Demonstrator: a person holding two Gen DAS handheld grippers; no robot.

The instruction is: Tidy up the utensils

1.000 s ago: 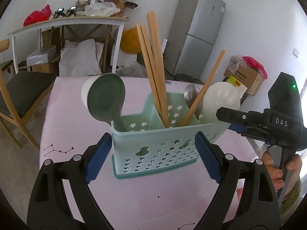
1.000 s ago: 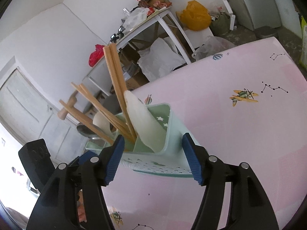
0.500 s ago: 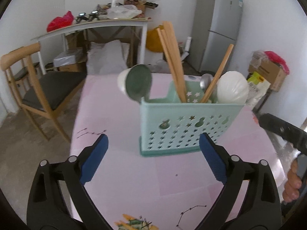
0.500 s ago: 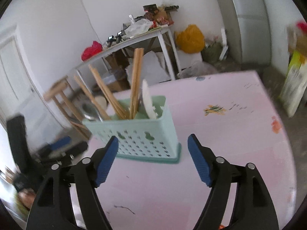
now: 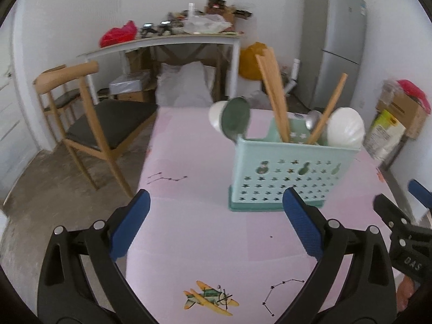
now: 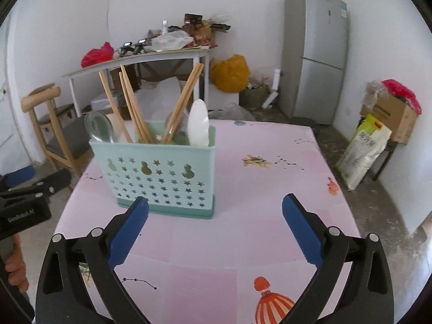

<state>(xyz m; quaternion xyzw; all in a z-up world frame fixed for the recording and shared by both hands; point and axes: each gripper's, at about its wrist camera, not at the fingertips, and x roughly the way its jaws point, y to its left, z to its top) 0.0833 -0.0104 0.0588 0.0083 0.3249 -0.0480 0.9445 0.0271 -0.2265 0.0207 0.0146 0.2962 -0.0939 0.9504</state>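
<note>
A home: fridge (image 6: 314, 54), dining chair (image 5: 89, 124), cluttered side table (image 6: 140, 59).

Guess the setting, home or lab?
Likely a home dining or kitchen corner: a fridge against the wall, a wooden chair beside a pink-clothed table, and a utensil caddy holding chopsticks and spoons.

caddy (image 6: 159, 178): 1 | chopsticks (image 6: 135, 113): several, exact count unclear | spoons (image 5: 237, 120): at least 4 | grippers: 2 | chairs (image 5: 89, 124): 1 | fridges (image 6: 314, 54): 1
</note>
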